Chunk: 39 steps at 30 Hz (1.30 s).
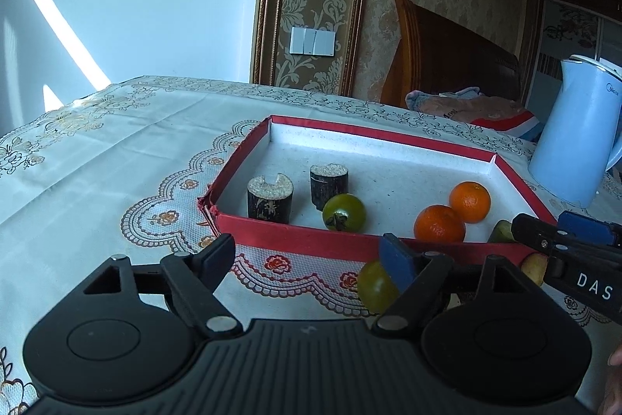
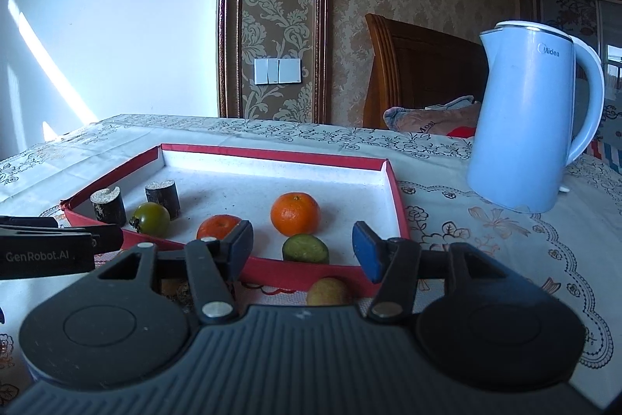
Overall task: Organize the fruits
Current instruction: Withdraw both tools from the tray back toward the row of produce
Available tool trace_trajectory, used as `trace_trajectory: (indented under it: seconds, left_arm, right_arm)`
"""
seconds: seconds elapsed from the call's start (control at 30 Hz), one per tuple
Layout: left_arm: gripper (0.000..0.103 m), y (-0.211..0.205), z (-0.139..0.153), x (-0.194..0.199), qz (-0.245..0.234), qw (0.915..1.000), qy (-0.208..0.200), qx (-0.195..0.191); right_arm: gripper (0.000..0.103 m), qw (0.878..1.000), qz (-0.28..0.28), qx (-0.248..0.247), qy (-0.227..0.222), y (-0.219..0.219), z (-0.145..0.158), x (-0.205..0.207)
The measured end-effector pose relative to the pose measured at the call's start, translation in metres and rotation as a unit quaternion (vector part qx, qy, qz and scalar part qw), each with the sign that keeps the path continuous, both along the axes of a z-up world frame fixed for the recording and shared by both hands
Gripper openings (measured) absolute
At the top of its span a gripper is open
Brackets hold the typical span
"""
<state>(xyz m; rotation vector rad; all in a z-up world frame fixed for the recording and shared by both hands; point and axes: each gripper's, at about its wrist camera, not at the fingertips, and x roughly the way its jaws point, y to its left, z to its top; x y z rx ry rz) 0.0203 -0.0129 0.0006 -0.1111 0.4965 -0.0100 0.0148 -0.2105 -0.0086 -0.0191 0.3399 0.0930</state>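
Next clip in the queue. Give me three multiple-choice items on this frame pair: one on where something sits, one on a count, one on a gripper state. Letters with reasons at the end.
1. Where does the pale blue electric kettle stand?
A. Inside the red-rimmed shallow box
B. On the tablecloth, to the right of the box
C. On the bed

2. How many round orange tangerines lie in the red-rimmed shallow box?
A. One
B. Two
C. Four

3. How are the right gripper's jaws?
A. Spread apart, holding nothing
B. Clamped on a tangerine
C. Clamped on the kettle handle

Answers: 1 B, the kettle sits on the patterned cloth beyond the box's right wall. 2 B, one tangerine sits mid-box and another to its left. 3 A, the blue pads stand wide apart with only open space between them.
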Motion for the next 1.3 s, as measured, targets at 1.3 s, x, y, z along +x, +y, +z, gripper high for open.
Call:
trace_trajectory:
  seconds: [1.3]
  left_arm:
    - [0.082, 0.046, -0.005, -0.016, 0.045, 0.9934, 0.005, -0.106]
  right_arm:
    - [0.065, 0.991, 0.102, -0.002, 0.081, 0.011, -0.008, -0.031]
